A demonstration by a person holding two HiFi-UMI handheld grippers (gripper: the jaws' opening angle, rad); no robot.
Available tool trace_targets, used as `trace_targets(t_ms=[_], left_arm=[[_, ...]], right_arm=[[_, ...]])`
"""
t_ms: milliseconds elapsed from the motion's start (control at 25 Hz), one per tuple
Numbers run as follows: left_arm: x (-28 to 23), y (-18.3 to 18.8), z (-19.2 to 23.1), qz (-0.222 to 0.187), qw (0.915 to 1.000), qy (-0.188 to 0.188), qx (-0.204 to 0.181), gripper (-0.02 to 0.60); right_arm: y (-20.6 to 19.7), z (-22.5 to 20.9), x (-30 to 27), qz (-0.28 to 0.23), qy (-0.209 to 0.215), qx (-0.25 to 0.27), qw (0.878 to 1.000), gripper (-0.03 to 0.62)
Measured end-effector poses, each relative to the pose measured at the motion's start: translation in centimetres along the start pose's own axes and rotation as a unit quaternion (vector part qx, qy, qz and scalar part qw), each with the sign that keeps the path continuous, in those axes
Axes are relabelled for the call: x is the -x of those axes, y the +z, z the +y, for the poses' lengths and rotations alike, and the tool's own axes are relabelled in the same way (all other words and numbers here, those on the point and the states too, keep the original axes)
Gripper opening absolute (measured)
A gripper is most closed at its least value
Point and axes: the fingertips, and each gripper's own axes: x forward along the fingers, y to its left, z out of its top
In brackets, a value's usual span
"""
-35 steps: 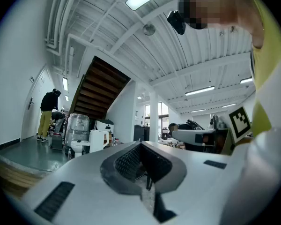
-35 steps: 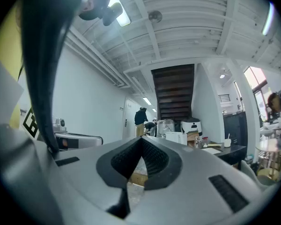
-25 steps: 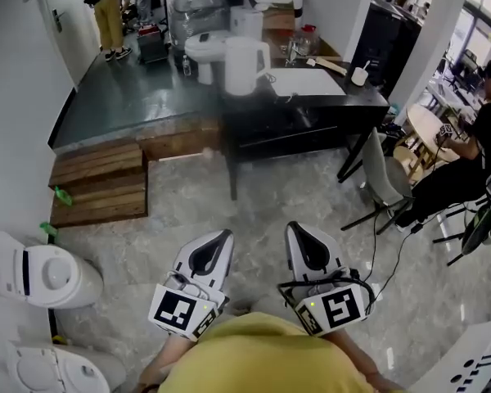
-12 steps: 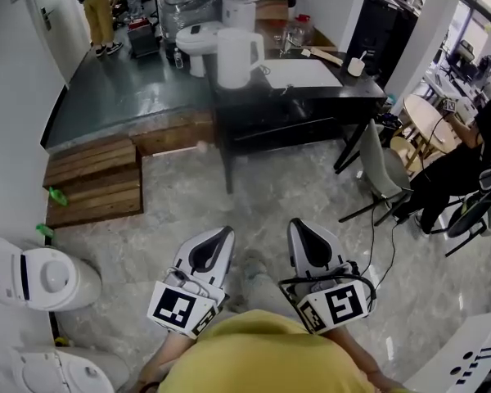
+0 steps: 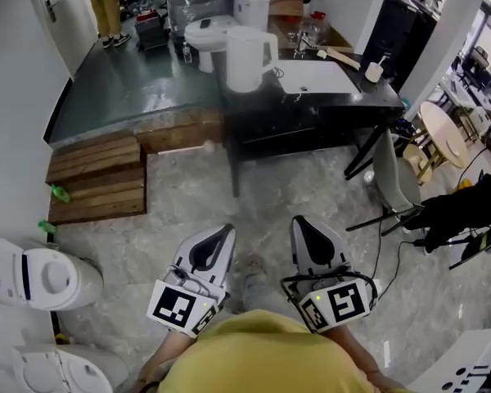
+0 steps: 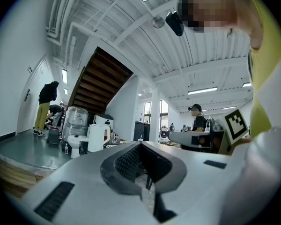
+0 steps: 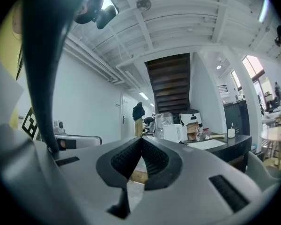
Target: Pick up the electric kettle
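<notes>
The white electric kettle (image 5: 250,59) stands upright at the near left corner of a black table (image 5: 311,105), far ahead of me. It also shows small in the left gripper view as the kettle (image 6: 98,138) and in the right gripper view as the kettle (image 7: 174,133). My left gripper (image 5: 224,232) and right gripper (image 5: 299,222) are held side by side close to my body, over the marble floor, both shut with nothing between the jaws. In the gripper views the left gripper (image 6: 140,145) and right gripper (image 7: 141,139) point level toward the table.
A white sheet (image 5: 315,78), a cup (image 5: 375,71) and glassware (image 5: 309,35) lie on the table. Grey chair (image 5: 393,178) stands at its right. Wooden steps (image 5: 98,178) lead to a raised platform on the left. White machines (image 5: 33,275) sit at my near left. A person (image 5: 466,203) sits right.
The table and kettle have come slightly nearer and shifted in the head view as I move forward. Both grippers keep their pose and stay shut.
</notes>
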Motion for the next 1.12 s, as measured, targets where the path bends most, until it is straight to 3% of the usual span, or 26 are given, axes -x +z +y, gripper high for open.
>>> trace_targets(t_ms=[280, 600, 1120], left_arm=[[-6.6, 1.0, 4.3, -0.009, 1.0000, -0.004, -0.001, 0.009], [-12.4, 1.5, 8.2, -0.004, 0.9998, 0.021, 0.001, 0.009], [-16.8, 1.8, 10.5, -0.005, 0.9986, 0.053, -0.006, 0.009]], right_arm=[[0.1, -4.7, -7.0, 0.008, 0.009, -0.006, 1.000, 0.015], [0.3, -9.2, -12.9, 0.007, 0.027, -0.014, 1.000, 0.015], [0.0, -13.2, -17.1, 0.002, 0.051, -0.021, 0.998, 0.015]])
